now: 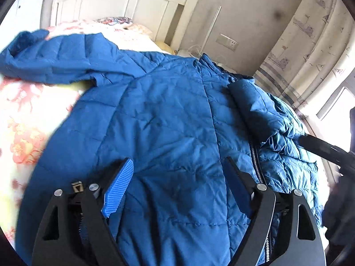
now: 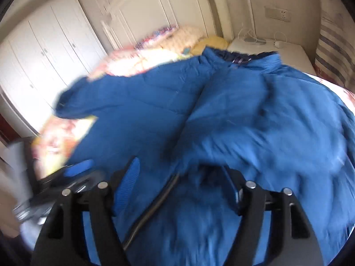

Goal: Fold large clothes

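Note:
A blue quilted jacket lies spread over the floral bed cover. One sleeve stretches to the far left. The jacket's right side is folded inward beside the zipper. My left gripper hovers open over the lower middle of the jacket, its pads wide apart. In the blurred right wrist view, my right gripper stands open over the jacket, with the zipper edge between its jaws. The right gripper's black finger shows at the jacket's right edge. The left gripper's blue pad shows at lower left.
A white headboard and pillows are at the far end of the bed. A white wardrobe stands at left. A bedside table with cables sits by a patterned curtain.

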`<move>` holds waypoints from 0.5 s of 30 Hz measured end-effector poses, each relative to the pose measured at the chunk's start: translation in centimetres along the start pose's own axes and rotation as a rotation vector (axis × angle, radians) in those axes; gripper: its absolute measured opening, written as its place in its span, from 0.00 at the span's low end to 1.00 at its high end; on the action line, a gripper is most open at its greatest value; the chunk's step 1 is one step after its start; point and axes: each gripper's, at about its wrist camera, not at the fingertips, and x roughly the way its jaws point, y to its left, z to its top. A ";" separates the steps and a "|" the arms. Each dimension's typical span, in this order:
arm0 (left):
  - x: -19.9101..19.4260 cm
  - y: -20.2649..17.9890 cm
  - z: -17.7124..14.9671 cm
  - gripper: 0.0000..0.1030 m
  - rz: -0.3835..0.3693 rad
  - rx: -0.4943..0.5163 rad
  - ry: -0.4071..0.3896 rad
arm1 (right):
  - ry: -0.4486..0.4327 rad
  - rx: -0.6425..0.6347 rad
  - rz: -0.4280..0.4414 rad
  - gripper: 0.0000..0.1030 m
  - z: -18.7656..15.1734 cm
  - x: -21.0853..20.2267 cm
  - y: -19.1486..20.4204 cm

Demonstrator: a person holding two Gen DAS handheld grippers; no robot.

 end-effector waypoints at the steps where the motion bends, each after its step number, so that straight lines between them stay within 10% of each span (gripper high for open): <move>1: -0.4 -0.6 0.3 0.77 0.005 0.023 -0.009 | -0.033 -0.003 -0.005 0.67 -0.5 -1.8 -0.2; 7: -1.7 -8.9 4.4 0.86 -0.033 0.261 -0.066 | -0.198 0.195 -0.200 0.65 -6.9 -10.6 -7.2; 15: 6.3 -23.4 6.5 0.86 0.026 0.723 0.054 | -0.174 0.318 -0.325 0.62 -11.9 -10.3 -9.0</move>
